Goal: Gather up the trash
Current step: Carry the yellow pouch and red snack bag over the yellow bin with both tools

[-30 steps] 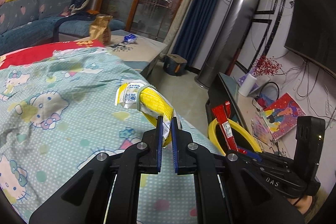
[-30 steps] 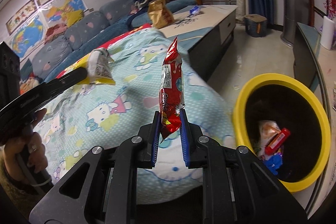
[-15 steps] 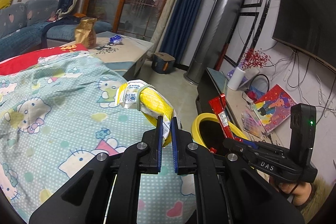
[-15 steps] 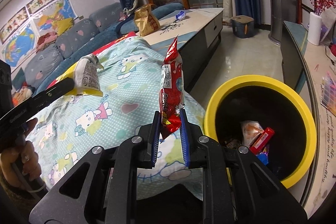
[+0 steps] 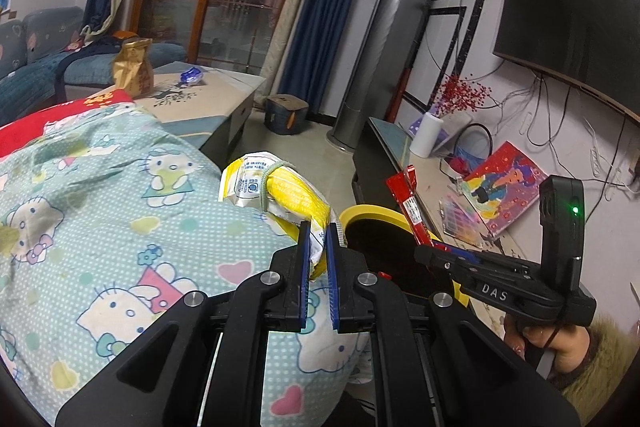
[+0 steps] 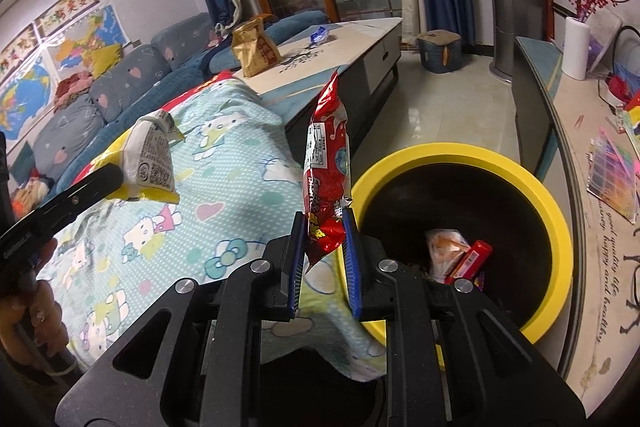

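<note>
Left wrist view: the left gripper [image 5: 318, 243] is clenched on a crinkled yellow wrapper [image 5: 280, 193], which juts up and leftward from its blue pads above the soft cartoon-print blanket [image 5: 100, 219], just beside the round yellow-rimmed bin [image 5: 374, 213]. Right wrist view: the right gripper [image 6: 322, 247] pinches the lower end of a glossy red packet [image 6: 326, 163] standing upright, at the bin's [image 6: 558, 223] near rim, with wrappers lying in its dark inside.

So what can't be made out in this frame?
- Yellow bin contents: right wrist view, the right gripper covers the lower part.
- Red wrapper print: too small.
- Yellow wrapper lower end: left wrist view, hidden between the left gripper fingers.
- Bin base: cut off in both views.
</note>
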Demonstrator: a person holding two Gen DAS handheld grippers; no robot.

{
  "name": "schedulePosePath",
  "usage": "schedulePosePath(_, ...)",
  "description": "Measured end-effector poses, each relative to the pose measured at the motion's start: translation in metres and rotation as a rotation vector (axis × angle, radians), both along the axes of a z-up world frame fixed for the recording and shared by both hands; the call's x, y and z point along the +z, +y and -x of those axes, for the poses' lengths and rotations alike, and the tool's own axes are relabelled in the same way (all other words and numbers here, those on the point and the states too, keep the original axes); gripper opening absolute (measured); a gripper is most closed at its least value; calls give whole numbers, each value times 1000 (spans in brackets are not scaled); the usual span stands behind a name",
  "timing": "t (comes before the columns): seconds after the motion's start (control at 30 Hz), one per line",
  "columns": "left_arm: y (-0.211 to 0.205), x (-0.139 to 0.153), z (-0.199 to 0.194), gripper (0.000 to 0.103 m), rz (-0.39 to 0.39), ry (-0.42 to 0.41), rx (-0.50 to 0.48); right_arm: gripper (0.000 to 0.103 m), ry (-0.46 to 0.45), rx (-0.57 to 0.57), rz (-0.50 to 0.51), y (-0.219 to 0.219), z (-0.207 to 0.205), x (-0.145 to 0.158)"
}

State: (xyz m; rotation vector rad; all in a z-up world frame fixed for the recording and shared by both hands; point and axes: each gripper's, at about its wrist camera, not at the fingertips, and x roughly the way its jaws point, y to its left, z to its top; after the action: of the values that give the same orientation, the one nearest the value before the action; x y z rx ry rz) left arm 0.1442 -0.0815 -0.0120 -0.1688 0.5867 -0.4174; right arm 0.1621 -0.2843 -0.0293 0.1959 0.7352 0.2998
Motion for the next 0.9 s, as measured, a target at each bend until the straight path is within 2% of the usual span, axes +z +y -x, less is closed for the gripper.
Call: schedulePosePath(0.9,-68,-10,3,8,-75,13,-178,13,18,-187,-29,-72,0,-5)
